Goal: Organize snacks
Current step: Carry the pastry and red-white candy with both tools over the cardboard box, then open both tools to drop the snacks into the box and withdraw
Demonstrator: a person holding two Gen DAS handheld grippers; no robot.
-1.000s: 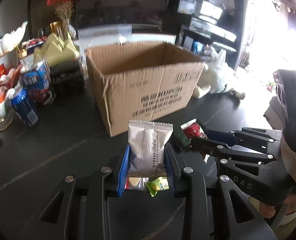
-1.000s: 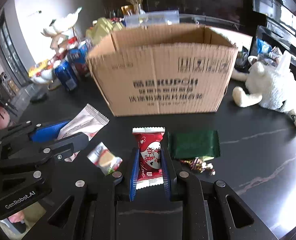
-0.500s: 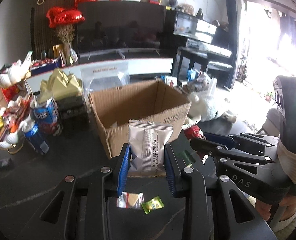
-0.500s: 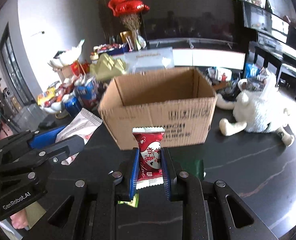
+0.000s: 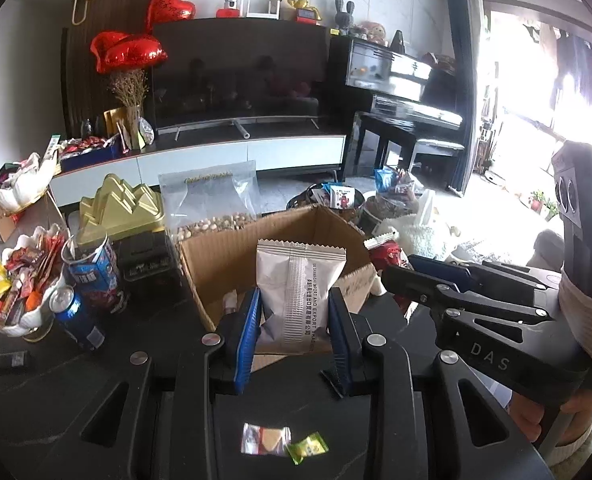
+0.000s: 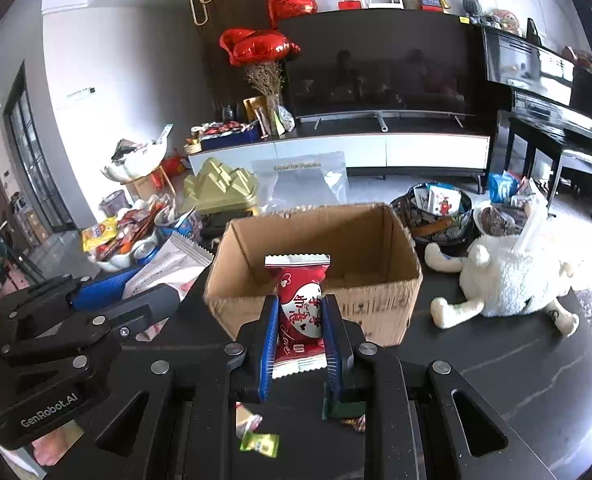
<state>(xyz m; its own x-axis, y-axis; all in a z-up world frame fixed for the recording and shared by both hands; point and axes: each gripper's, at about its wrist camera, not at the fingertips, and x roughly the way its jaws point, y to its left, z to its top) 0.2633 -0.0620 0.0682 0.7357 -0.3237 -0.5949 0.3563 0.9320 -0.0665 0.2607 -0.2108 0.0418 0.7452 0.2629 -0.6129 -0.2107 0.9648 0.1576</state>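
Observation:
My left gripper (image 5: 294,300) is shut on a silver snack packet (image 5: 298,280) and holds it up in front of the open cardboard box (image 5: 216,252). My right gripper (image 6: 299,312) is shut on a red snack packet (image 6: 299,300), raised just short of the same box (image 6: 376,308). Each gripper shows in the other's view, the right one (image 5: 400,276) beside the box and the left one (image 6: 136,292) at the left. On the black table below lie a clear-wrapped candy (image 5: 265,444), a green candy (image 5: 308,447) and a dark green packet (image 6: 342,410).
Left of the box stand blue cans (image 5: 78,320), a white bowl of snacks (image 5: 20,292) and a gold box (image 5: 122,208). A clear bag of nuts (image 5: 212,204) stands behind it. A white plush toy (image 6: 508,280) lies to the right.
Both grippers have risen with their packets and moved toward the box. The loose candies on the table have dropped lower in view, and the box's inside now shows.

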